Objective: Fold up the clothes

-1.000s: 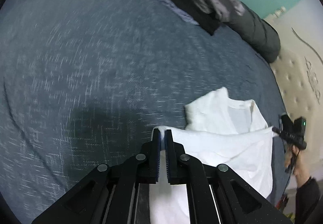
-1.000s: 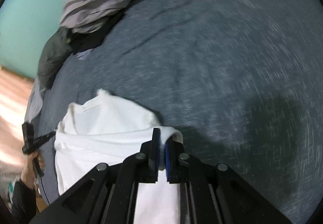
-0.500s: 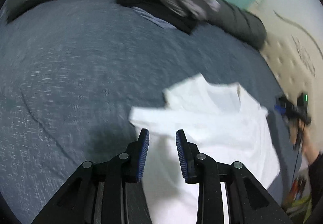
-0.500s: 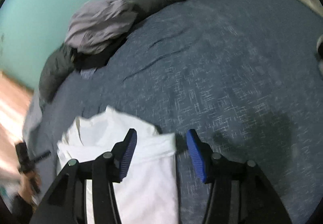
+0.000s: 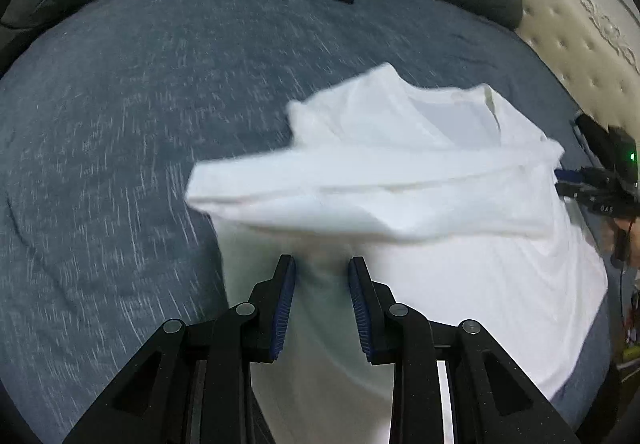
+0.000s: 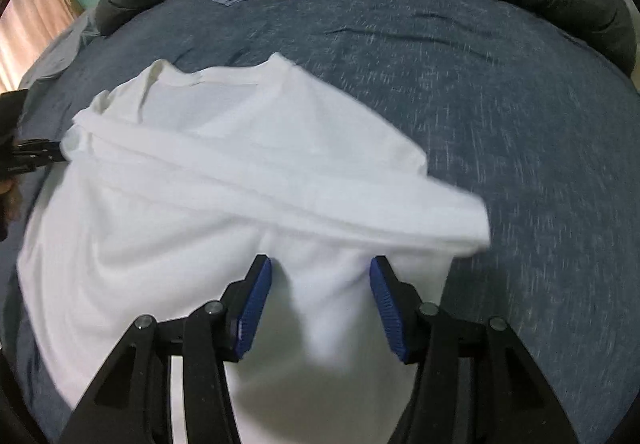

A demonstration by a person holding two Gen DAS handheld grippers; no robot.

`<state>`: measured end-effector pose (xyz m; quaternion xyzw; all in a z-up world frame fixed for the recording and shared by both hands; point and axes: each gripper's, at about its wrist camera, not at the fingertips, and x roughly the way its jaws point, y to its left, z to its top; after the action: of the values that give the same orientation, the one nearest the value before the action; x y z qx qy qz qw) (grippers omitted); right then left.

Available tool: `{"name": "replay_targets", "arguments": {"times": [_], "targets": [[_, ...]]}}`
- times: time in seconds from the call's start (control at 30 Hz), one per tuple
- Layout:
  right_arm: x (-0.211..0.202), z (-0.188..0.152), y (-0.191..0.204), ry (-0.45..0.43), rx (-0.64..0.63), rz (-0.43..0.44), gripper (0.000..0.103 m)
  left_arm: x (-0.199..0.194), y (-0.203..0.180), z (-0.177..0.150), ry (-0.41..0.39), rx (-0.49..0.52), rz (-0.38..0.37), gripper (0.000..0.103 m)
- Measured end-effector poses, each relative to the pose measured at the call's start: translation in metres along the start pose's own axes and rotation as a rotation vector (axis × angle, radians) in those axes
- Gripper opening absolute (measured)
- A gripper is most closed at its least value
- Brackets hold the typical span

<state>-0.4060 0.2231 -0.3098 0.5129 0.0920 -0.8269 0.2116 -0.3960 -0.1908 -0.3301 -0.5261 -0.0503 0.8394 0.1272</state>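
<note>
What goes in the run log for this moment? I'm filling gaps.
phase: fold laid | left gripper: open | right gripper: open | shirt: on bed, hem folded over

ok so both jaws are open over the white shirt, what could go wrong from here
1. The folded-over band on the white shirt looks loose and uneven; it may slide or spring open now that nothing holds it.
2. The left gripper and right gripper hang just above the cloth, so pulling back low could snag it and drag the fold.
3. The soft blue bedspread may let the shirt bunch.
</note>
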Motion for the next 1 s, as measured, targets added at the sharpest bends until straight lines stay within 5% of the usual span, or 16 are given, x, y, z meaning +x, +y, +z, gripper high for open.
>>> {"name": "replay_targets", "arguments": {"times": [0.37,0.57,1.0], "targets": [[0.017,0.066,-0.041,-0.092,0.108,-0.143,0.051,0.010,0.039,0.058,-0.117,-0.102,0.054,0.030],[-0.001,0.053,-0.067,-0.166,0.179,-0.086,0.051,-0.003,0.059,0.060,-0.168,-0.169,0.039,0.030],[0.003,0.027,-0.094,-0.150,0.257,-0.006,0.052,0.008,0.074,0.046,-0.166,-0.214,-0.017,0.037]]}}
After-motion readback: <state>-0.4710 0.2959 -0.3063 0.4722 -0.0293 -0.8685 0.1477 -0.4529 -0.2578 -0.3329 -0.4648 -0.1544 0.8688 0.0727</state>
